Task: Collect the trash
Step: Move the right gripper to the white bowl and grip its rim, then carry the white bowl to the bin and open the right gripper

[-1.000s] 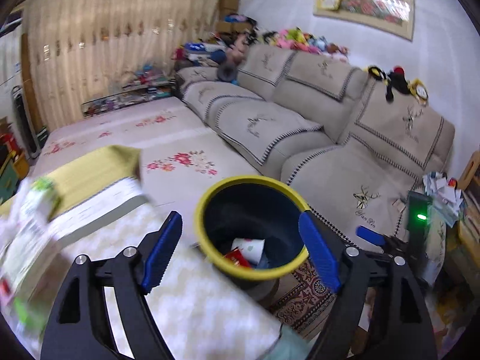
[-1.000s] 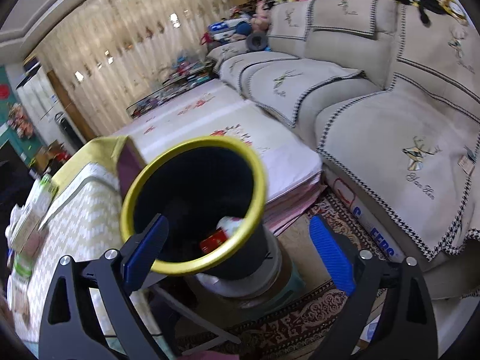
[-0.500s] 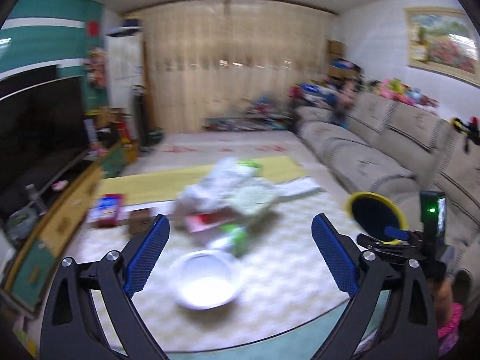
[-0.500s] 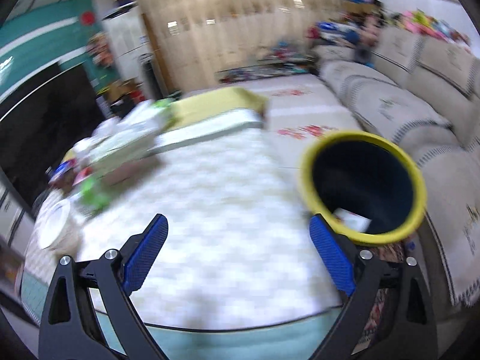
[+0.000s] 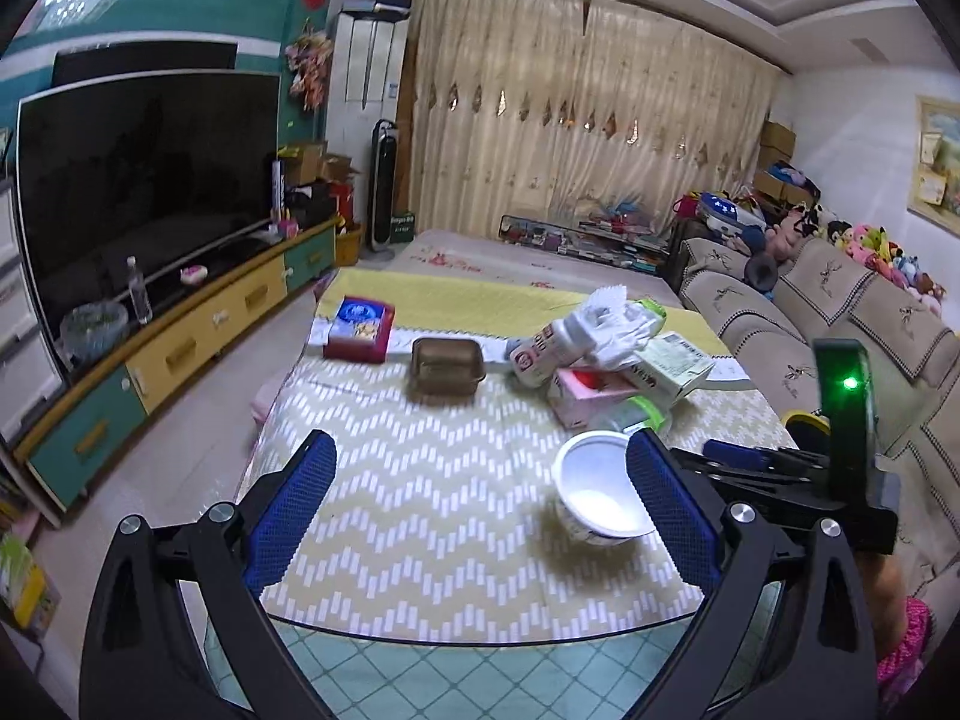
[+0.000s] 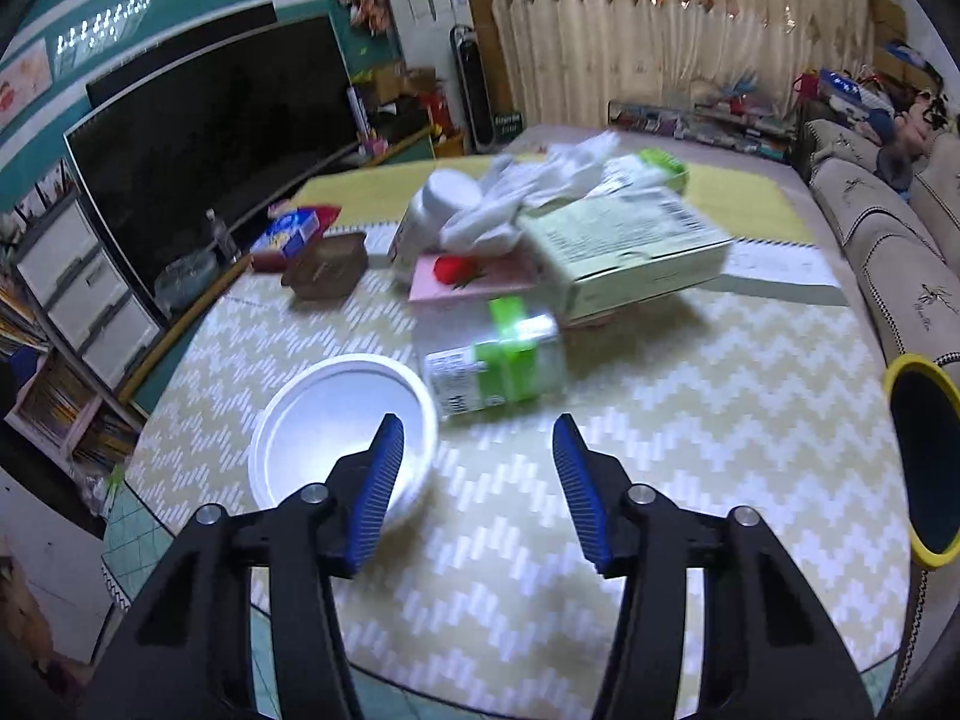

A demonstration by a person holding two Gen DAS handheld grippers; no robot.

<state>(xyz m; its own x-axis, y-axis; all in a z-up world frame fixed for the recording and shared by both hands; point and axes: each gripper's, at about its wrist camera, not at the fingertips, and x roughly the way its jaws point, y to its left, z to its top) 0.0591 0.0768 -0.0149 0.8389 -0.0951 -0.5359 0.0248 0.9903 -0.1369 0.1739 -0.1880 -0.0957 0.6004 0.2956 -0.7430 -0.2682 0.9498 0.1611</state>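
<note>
Zigzag-woven tablecloth (image 5: 432, 480), round white bowl (image 6: 342, 420) (glossy); left gripper (image 5: 480, 510) spread, right gripper (image 6: 474, 480) closing, empty.

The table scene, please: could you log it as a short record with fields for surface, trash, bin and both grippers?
surface: table with zigzag cloth
trash: white bowl, clear bottle on its side, green box, pink box, all on the table
bin: yellow-rimmed, at the table's right edge
left gripper: open, empty
right gripper: closing, nothing between the jaws
</note>
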